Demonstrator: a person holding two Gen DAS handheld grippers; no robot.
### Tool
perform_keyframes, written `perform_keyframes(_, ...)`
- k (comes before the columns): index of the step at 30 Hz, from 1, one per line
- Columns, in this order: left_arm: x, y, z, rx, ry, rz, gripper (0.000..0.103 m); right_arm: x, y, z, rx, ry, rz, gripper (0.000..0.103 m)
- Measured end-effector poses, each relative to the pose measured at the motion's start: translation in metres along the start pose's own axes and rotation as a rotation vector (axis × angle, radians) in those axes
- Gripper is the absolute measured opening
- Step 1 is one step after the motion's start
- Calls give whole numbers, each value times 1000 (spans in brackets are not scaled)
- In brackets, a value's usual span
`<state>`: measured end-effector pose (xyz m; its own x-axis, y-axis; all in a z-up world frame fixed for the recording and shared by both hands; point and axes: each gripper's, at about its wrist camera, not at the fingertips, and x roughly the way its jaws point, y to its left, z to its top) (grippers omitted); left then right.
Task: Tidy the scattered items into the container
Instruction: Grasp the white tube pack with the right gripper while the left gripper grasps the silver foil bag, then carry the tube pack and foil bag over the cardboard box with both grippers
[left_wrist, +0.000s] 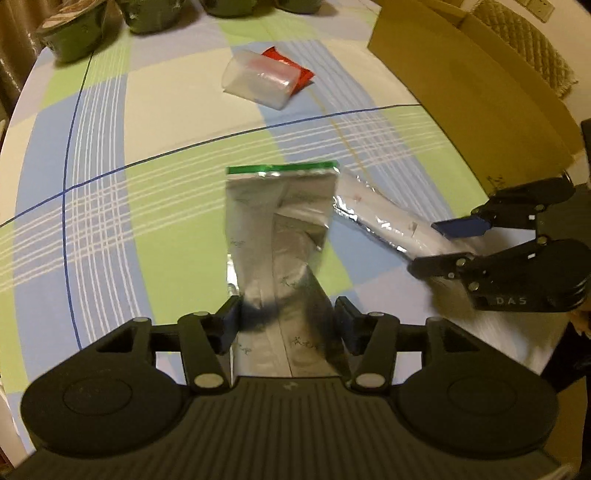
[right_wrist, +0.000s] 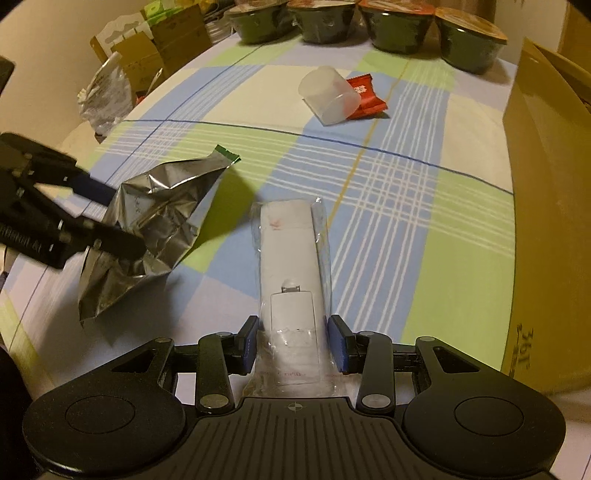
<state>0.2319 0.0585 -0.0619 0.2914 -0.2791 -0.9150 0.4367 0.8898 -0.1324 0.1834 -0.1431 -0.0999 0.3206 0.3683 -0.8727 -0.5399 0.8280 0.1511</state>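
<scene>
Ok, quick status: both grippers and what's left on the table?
Left gripper holds foil pouch. Right gripper shut on wrapped white remote. Plastic cup and red packet still out. Cardboard box unobstructed.

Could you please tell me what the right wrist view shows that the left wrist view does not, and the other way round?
Only the right wrist view shows the small boxes and crumpled bag past the table's far left edge. Only the left wrist view shows the quilted cushion behind the cardboard box. Both show the left gripper holding the silver pouch, the right gripper shut on the wrapped white remote, the clear cup, red packet and green bowls.
</scene>
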Motion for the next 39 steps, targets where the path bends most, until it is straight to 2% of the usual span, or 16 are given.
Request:
perform_keyframes(1,-1,1,1,3,-3,4,63,-1,0,-1,2,-1,0,42)
perform_keyframes(3,-1,4,4,14,-2,16,65,-2,0,-1,5,-2,0,44)
perform_keyframes(4,1,6,6,19,3,21,67,-2,0,-1,6,-3,-1,67)
perform_keyframes(5,3,9,9,20,7,17,70,-2,1,-1,4,-7,-13,80)
perform_keyframes(6,5,12,11,17,12,12,71,-3,1,-2,-2,-19,-25,89)
perform_keyframes(12,25,16,17,8,66,-17,72,1,1,0,-16,-25,-21,89)
perform_keyframes(15,33,9,13,35,95,-21,66,5,2,4,-25,-15,-13,88)
perform_keyframes(19,32,6,8,35,89,-24,57,14,8,10,-77,13,-19,88)
perform_keyframes(21,31,6,7,43,88,-22,48,21,11,13,-96,39,-28,88)
perform_keyframes(23,28,4,6,61,87,-19,45,23,13,14,-112,47,-48,81)
perform_keyframes(24,26,2,5,70,87,-16,44,23,15,15,-121,48,-58,72)
perform_keyframes(25,25,-1,5,79,89,-18,39,22,15,16,-124,48,-60,63)
perform_keyframes(28,23,-9,1,113,94,0,38,19,16,14,-144,51,-75,42)
perform_keyframes(33,24,-15,-1,130,95,22,40,10,12,6,-95,56,-54,41)
perform_keyframes(37,28,-12,-1,123,112,19,51,-1,7,-5,-22,46,-36,41)
perform_keyframes(39,30,-10,-1,118,127,4,51,-5,5,-10,6,45,-29,41)
